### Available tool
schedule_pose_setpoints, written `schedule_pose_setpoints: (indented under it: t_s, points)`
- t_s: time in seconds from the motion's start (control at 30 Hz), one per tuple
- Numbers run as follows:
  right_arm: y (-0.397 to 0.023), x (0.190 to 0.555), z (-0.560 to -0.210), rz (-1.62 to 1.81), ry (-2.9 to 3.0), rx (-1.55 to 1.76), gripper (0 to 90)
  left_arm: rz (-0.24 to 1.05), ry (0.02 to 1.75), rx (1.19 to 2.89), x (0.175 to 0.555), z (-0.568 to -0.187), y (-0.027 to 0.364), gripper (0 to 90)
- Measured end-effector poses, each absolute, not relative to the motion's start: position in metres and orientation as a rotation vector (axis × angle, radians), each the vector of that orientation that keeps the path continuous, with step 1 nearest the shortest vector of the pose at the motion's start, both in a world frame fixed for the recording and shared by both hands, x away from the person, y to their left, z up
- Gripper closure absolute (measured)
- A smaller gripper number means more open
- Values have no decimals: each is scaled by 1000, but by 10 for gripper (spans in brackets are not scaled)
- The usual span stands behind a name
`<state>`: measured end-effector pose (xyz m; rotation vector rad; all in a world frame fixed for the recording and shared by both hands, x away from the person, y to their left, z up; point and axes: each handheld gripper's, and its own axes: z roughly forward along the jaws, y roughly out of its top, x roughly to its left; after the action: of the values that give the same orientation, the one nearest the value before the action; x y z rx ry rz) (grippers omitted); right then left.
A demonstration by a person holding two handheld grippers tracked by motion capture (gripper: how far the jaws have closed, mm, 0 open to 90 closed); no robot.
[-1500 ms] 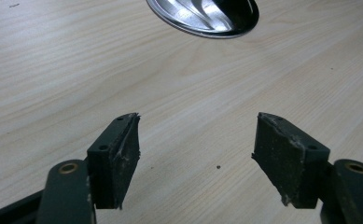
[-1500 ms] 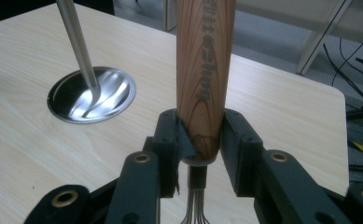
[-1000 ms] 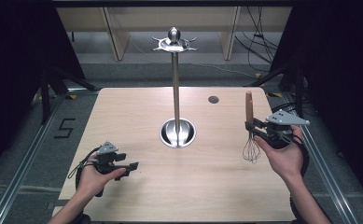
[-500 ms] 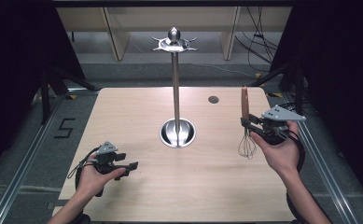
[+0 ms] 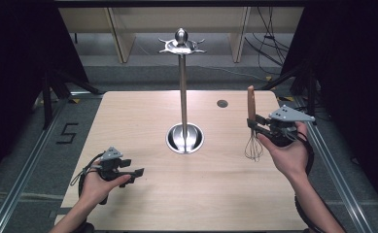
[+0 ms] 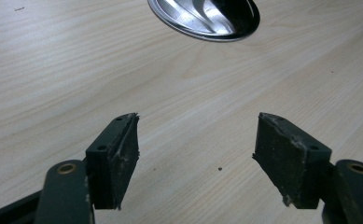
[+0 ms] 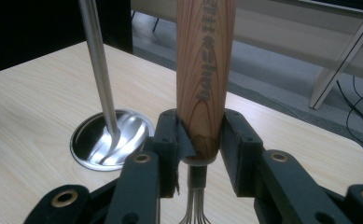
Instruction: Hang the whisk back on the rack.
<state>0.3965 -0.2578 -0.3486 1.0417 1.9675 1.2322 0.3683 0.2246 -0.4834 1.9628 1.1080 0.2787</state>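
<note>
At the right of the pale wood-grain surface (image 5: 143, 121), the right gripper (image 5: 257, 124) has its black padded fingers (image 7: 237, 140) clamped on the whisk (image 5: 251, 127), upright by its smooth wooden handle, thin wire loops hanging below. The left gripper (image 5: 134, 172) rests near left, fingers wide apart, empty. A polished metal stand (image 5: 183, 104) rises centrally.

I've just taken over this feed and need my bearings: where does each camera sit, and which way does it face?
High view: above the person's side, looking forward and down on the table; both forearms, left gripper, right gripper holding the whisk.
Left gripper view: rides the left gripper, facing bare tabletop between open jaws, toward the stand base.
Right gripper view: rides the right gripper, jaws clamping the whisk's wooden handle.
Shared: all three views show the stand base.
</note>
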Motion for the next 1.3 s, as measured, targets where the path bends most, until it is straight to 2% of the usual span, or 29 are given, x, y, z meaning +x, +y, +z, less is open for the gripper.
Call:
schedule_pose_setpoints:
  t_s: [1.3]
  points:
    - [-232, 415, -329, 1303, 2022, 960, 696, 284, 1102, 1952, 368, -483, 226, 297]
